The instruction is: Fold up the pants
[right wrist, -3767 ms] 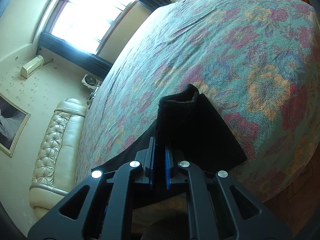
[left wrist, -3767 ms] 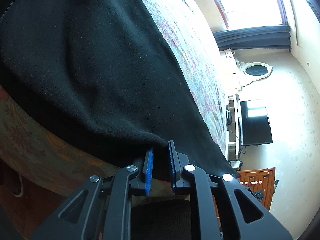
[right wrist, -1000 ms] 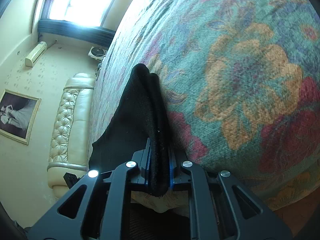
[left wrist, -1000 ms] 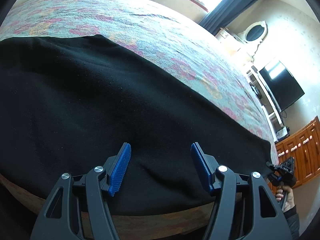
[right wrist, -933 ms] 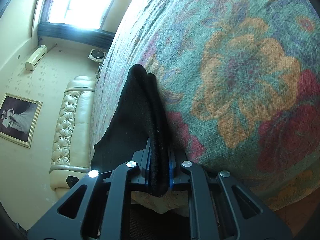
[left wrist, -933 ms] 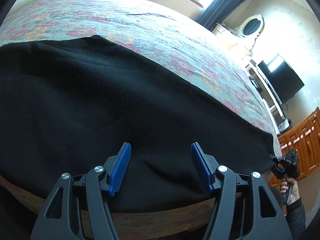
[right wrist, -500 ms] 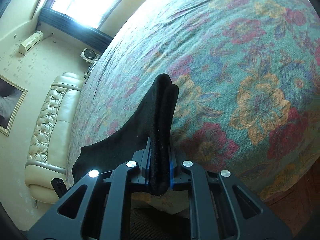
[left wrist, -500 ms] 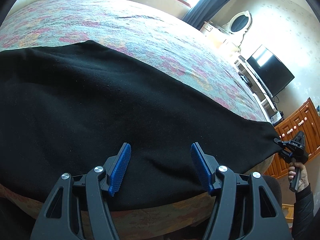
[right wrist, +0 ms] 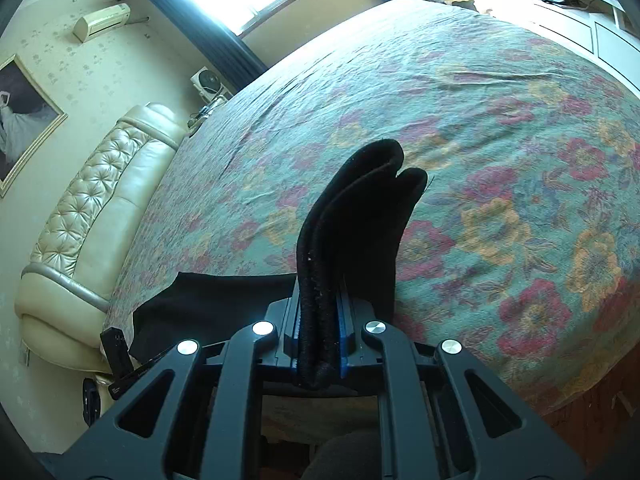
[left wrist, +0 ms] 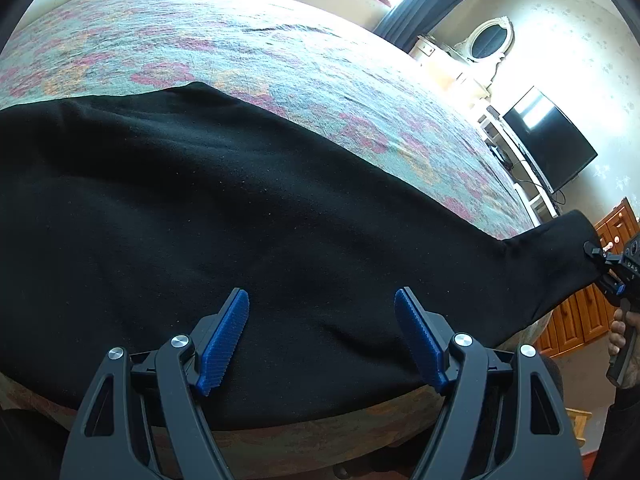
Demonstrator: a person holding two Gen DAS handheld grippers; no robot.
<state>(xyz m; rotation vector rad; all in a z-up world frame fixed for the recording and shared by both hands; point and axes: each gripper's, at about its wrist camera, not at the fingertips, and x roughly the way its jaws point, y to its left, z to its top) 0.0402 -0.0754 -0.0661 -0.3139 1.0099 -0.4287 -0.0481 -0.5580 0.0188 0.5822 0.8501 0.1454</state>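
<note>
Your right gripper (right wrist: 318, 344) is clenched on the doubled leg end of the black pants (right wrist: 352, 224): the stacked hems stand upright between its blue pads, pinched close to the base so that both layers stay aligned and lift as one. In the left wrist view this same gripper (left wrist: 614, 276) appears at the far right edge, holding the leg end clear of the mattress while the cloth behind it slopes back down to the bed, a posture that suggests you are carrying the cuffs over toward the waist for a crosswise fold. Your left gripper (left wrist: 320, 340) is released; its jaws have just been opening wider and now stand apart above the wide upper part of the pants (left wrist: 240, 216), with cloth lying beneath and between them but neither blue pad (left wrist: 224, 336) pressing on it. That half of the garment therefore rests flat under its own weight, along the near edge of the bed, serving as the still base onto which the lifted end can be laid. The pants lie on the floral bedspread (right wrist: 500, 140), which covers the whole bed; beyond it are the tufted headboard (right wrist: 92, 200) on one side and a television (left wrist: 548, 140) against the wall on the other.
</note>
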